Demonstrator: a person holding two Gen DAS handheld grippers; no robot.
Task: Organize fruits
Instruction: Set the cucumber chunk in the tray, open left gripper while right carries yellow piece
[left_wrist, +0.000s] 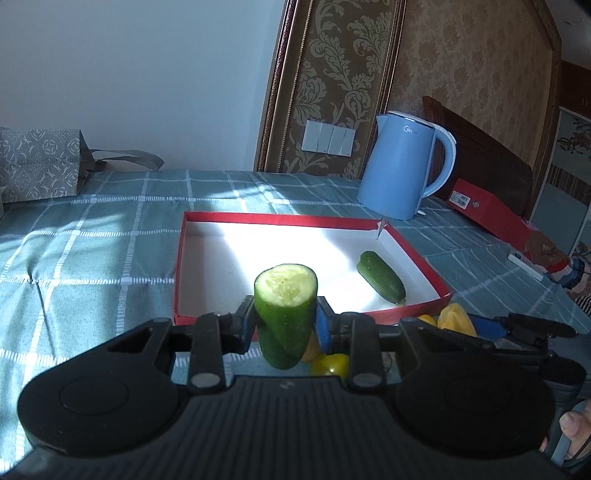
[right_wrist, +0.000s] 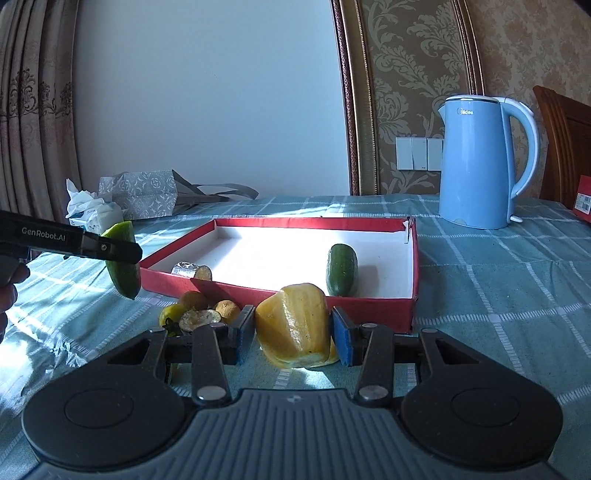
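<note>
Above the counter's checked cloth | left tongs (left_wrist: 285, 325) clamp cut cucumber (left_wrist: 286, 314) mid-body, short of red tray (left_wrist: 424, 254) | right tongs (right_wrist: 293, 332) hug yellow starfruit (right_wrist: 293, 325), seemingly gripped | both waxy, bruisable: hold broad flanks.

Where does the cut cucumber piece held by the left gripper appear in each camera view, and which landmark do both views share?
Left wrist view: the cut cucumber piece stands low in the centre, clamped in the left gripper, cut face up.
Right wrist view: the same piece hangs at the left edge, in front of the red tray's left corner.
Shared landmark: the blue kettle behind the red tray.
</note>
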